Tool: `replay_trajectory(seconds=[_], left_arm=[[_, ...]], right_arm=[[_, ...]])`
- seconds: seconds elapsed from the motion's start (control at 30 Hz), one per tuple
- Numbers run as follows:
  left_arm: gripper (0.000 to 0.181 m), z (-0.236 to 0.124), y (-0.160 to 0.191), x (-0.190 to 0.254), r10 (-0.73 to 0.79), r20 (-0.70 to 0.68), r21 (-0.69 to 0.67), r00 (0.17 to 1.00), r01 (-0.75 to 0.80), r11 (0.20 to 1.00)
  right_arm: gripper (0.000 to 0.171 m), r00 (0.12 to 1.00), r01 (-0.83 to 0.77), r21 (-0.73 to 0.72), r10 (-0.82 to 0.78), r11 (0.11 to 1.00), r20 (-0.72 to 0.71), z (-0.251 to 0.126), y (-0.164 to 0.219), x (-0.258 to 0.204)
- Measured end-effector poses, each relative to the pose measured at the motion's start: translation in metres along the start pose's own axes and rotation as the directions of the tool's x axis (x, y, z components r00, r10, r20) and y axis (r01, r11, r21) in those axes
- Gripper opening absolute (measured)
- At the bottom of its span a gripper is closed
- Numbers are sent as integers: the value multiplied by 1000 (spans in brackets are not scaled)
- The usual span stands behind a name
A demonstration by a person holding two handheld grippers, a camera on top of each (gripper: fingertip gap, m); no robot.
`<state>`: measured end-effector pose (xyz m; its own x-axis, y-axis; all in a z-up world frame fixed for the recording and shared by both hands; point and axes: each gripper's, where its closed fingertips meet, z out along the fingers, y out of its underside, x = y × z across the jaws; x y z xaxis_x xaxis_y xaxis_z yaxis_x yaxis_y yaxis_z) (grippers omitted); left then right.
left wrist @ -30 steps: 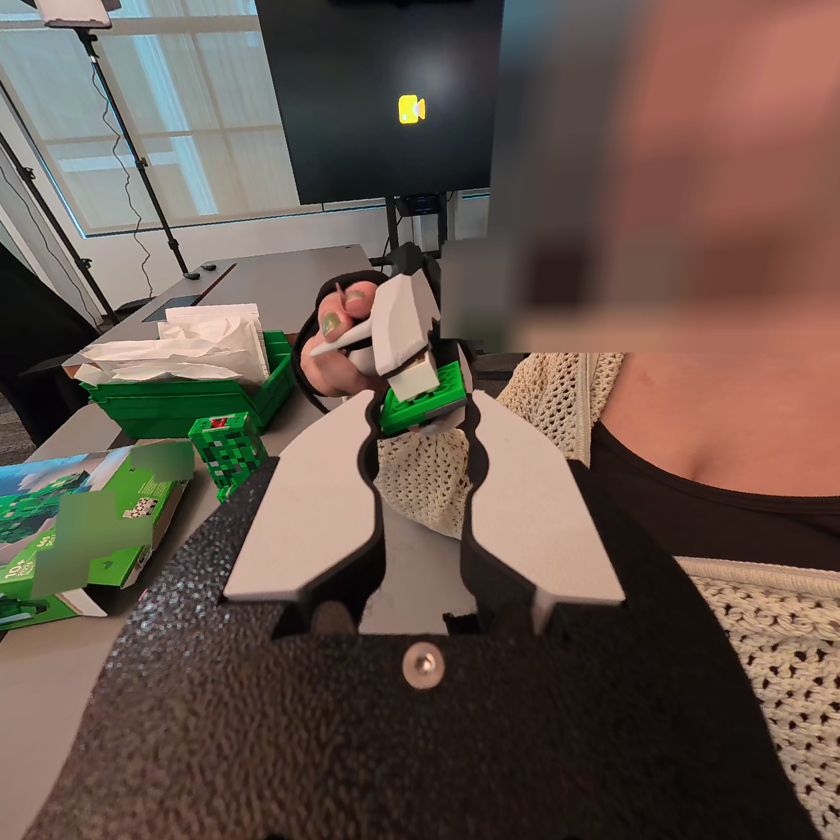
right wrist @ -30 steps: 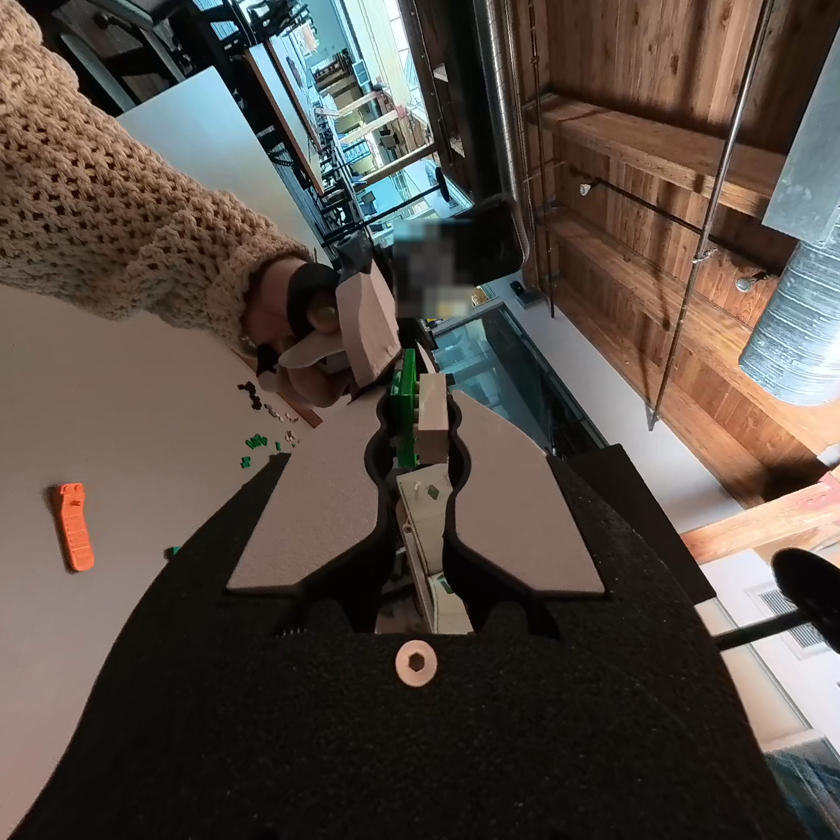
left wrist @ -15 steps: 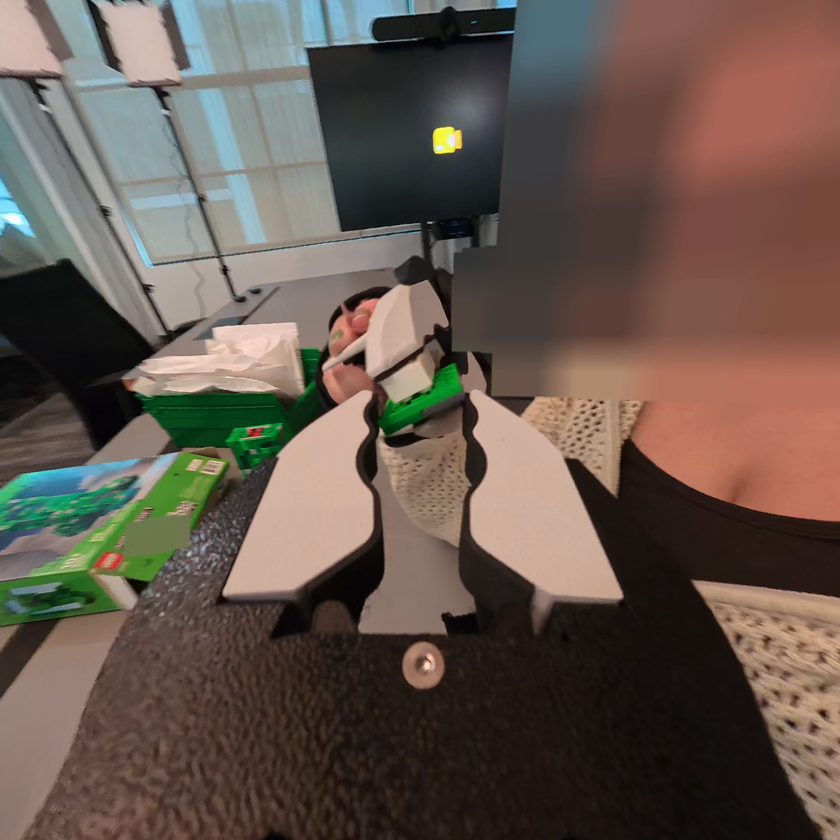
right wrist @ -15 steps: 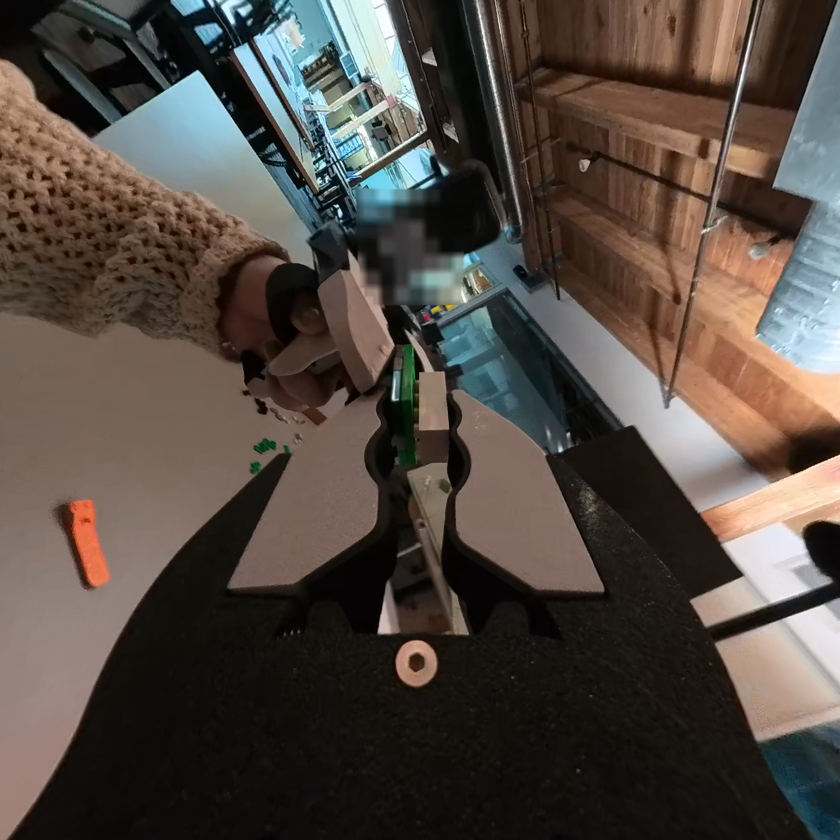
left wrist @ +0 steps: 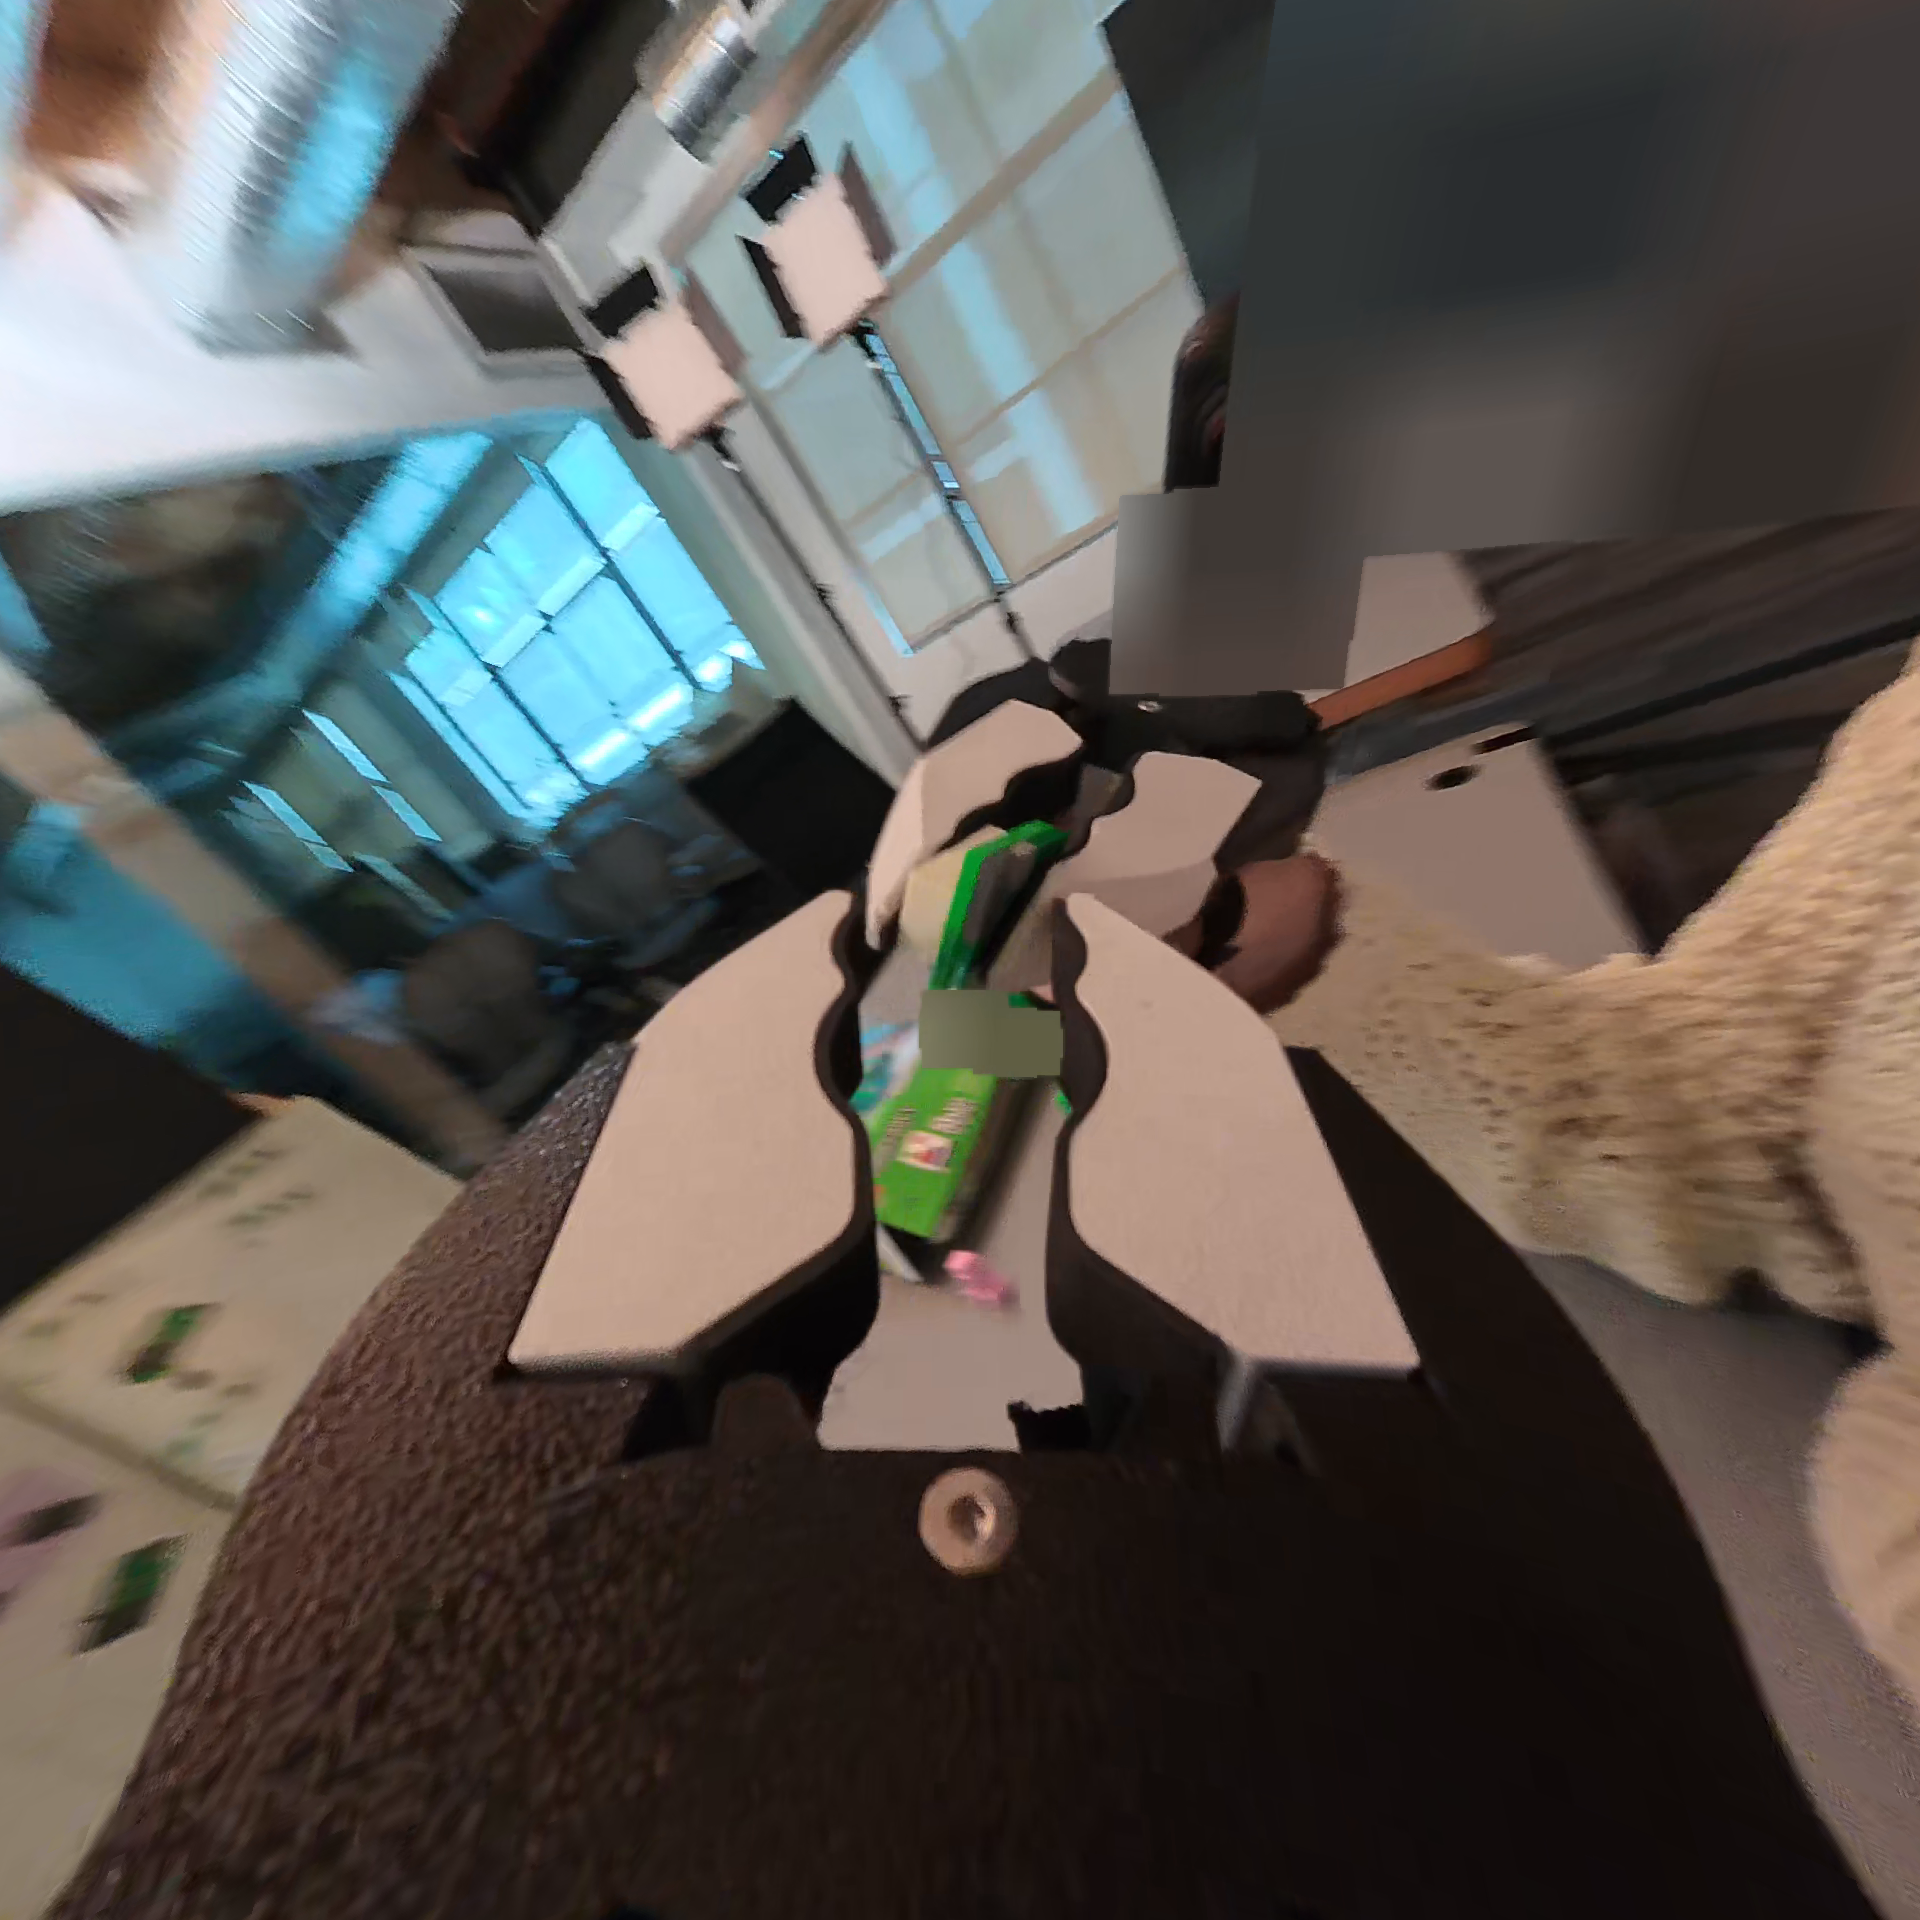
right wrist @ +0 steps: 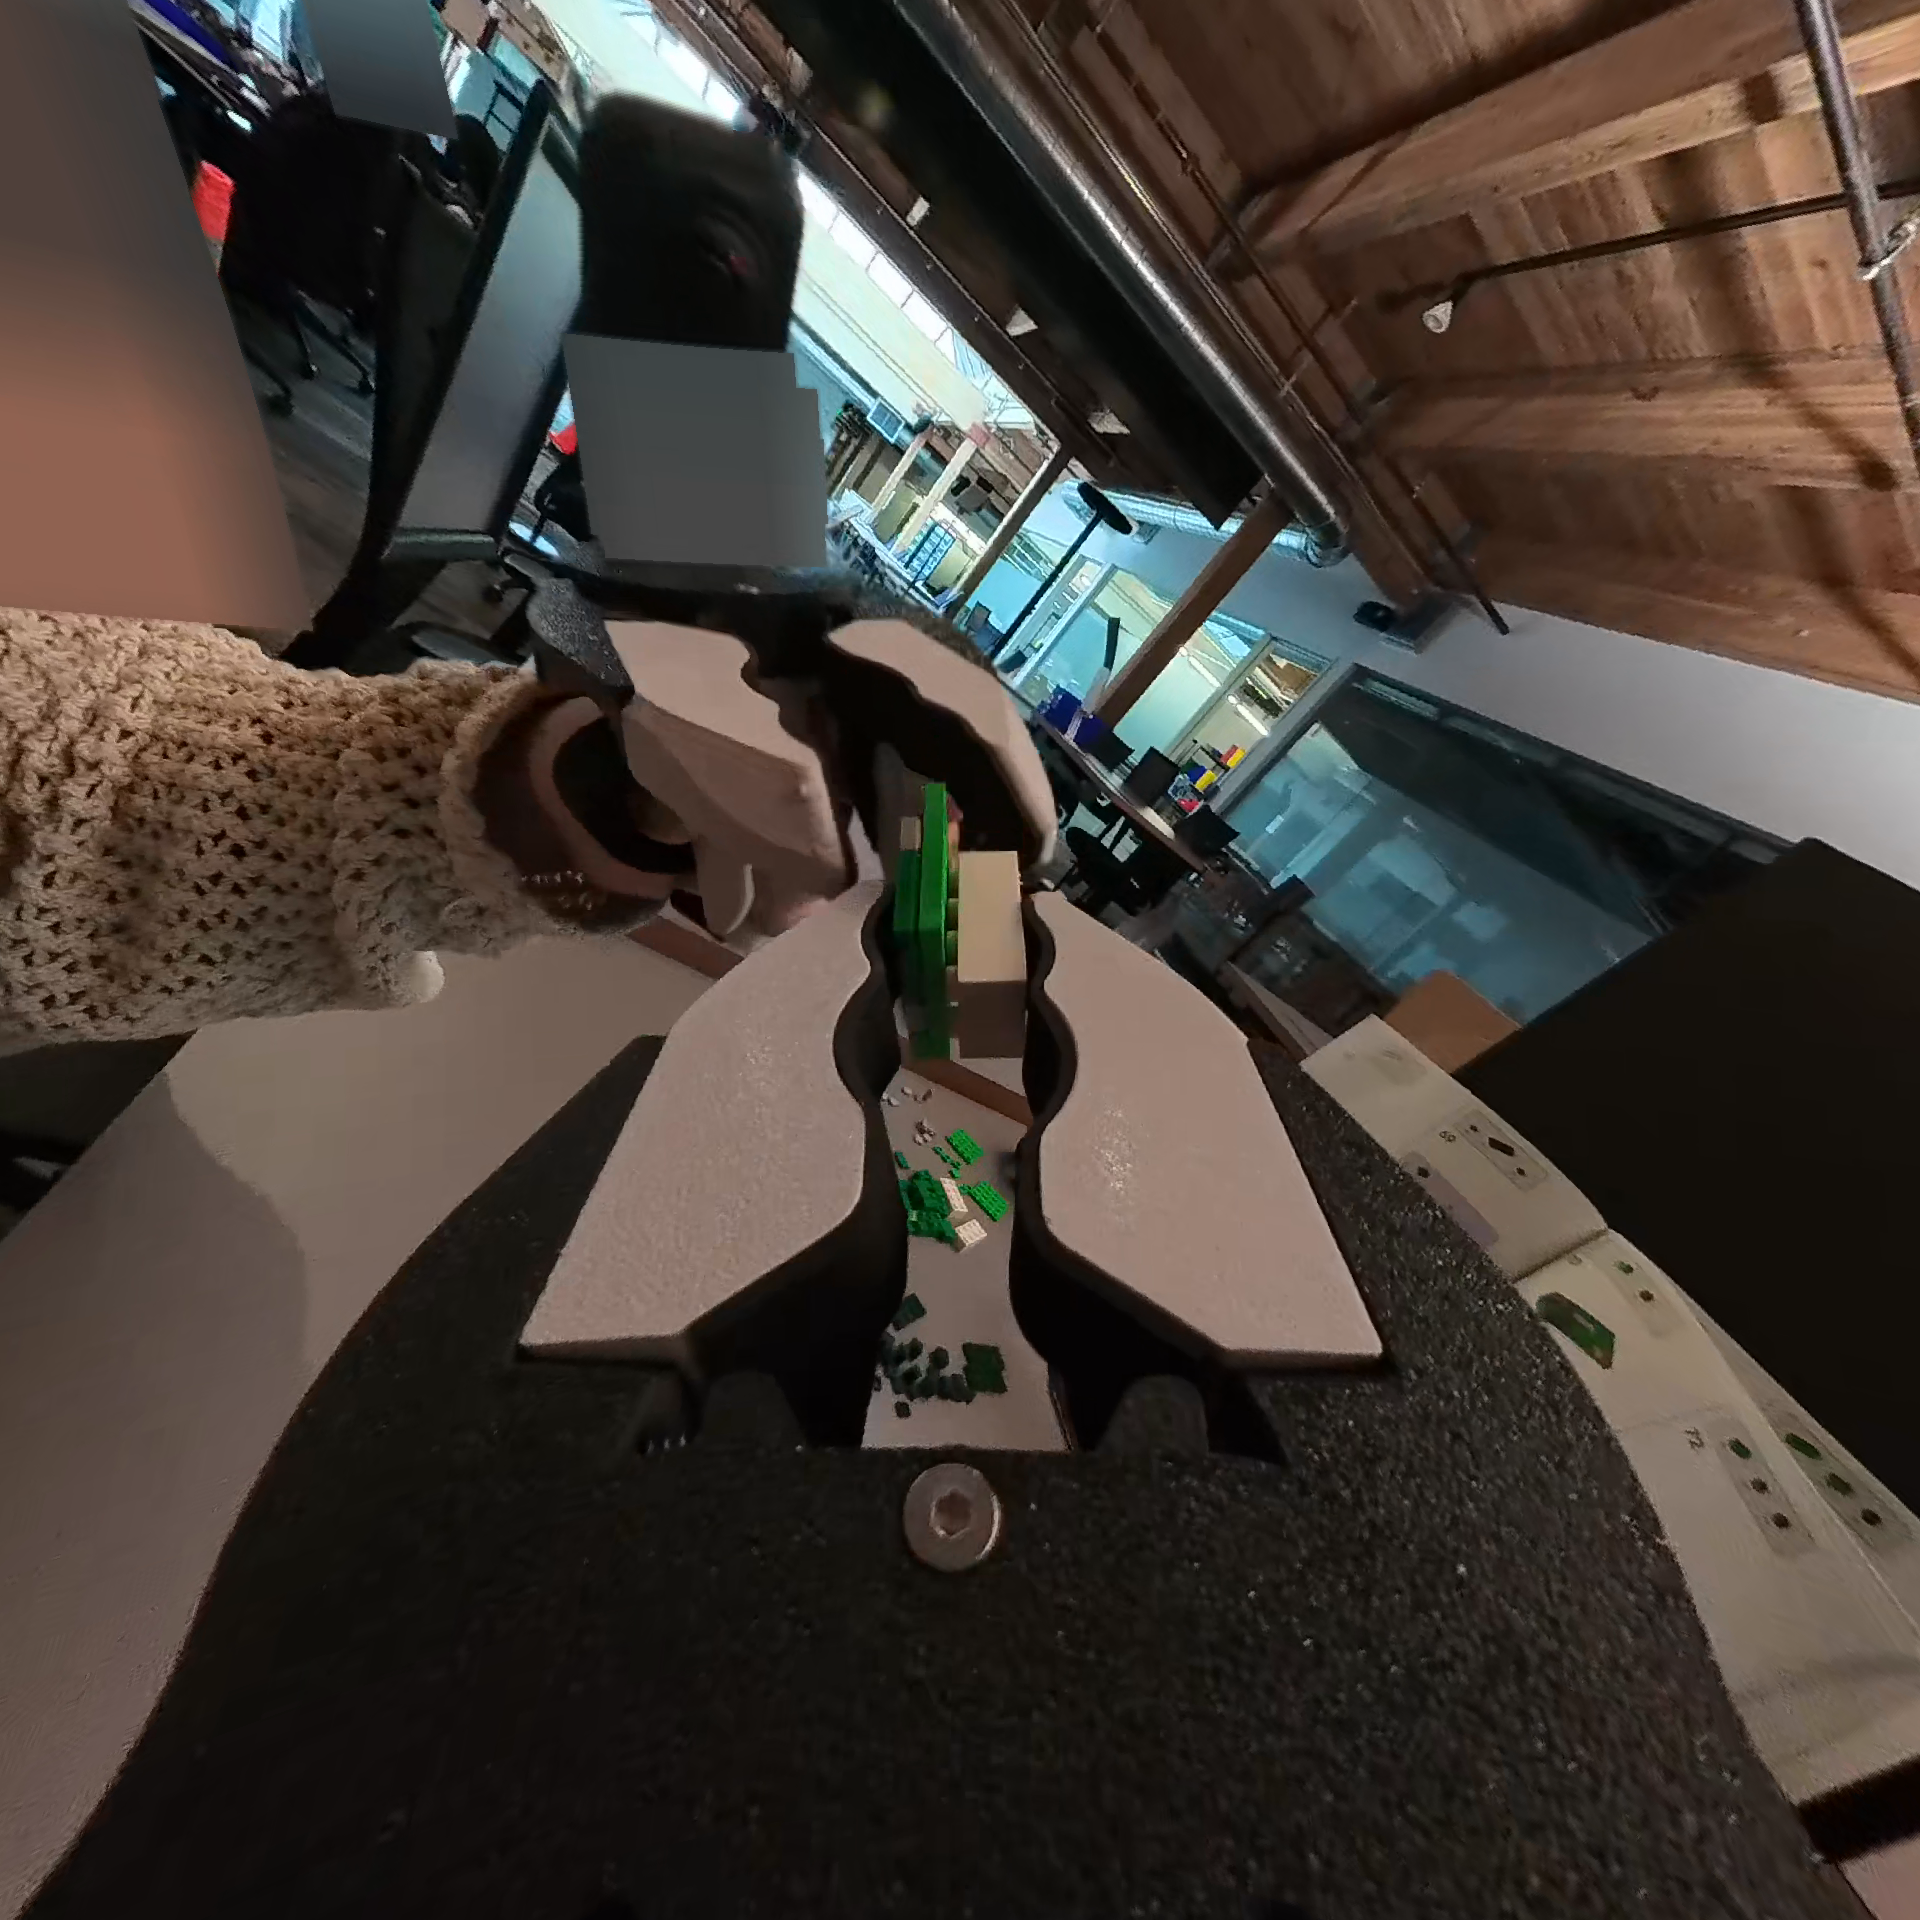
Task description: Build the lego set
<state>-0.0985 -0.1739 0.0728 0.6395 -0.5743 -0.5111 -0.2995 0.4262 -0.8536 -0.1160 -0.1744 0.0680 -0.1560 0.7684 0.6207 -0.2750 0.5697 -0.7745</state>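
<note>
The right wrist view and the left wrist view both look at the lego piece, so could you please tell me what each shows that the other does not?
Only the right wrist view shows the loose green bricks scattered on the table. Only the left wrist view shows the green set box and a small pink piece. Both show the green and tan assembly held between the right gripper and the left gripper.

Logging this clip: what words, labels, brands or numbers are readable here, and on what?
Green box, on the table beyond the left gripper: printed marks, partly masked; I do not quote writing.
Open instruction booklet: small page numbers, likewise not quoted.
Green lego assembly, clamped by left and right gripper: no writing seen.
</note>
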Motion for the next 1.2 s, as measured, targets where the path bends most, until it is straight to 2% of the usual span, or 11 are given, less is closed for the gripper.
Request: replay_trajectory(seconds=[0.1,0.17,0.23,0.37,0.47,0.6,0.83,1.2], left_arm=[[33,-1,-5,-3,62,53,-20,997,-62,998],[38,-1,-5,-5,50,77,-54,996,-46,998],[49,1,-2,-5,-34,72,-88,997,40,995],[58,6,0,8,-217,9,-115,976,216,970],[52,11,2,12,-281,3,-137,960,279,950],[43,12,2,17,-337,-26,-145,941,330,933],[39,10,1,21,-343,-59,-140,938,332,933],[37,10,-2,25,-426,-139,-97,894,415,904]], right_arm=[[19,1000,27,6,-27,1000,0,0,-1,-1],[20,997,74,-2,-74,997,-26,0,0,0],[20,983,176,10,-175,984,-63,0,-3,0],[19,920,378,29,-372,925,-127,-1,-7,-4],[19,889,443,25,-435,896,-142,1,-9,-8],[20,872,471,21,-462,882,-160,1,-12,-8],[19,877,469,41,-460,882,-138,0,-14,-13],[20,868,488,51,-478,871,-136,-2,-17,-16]])
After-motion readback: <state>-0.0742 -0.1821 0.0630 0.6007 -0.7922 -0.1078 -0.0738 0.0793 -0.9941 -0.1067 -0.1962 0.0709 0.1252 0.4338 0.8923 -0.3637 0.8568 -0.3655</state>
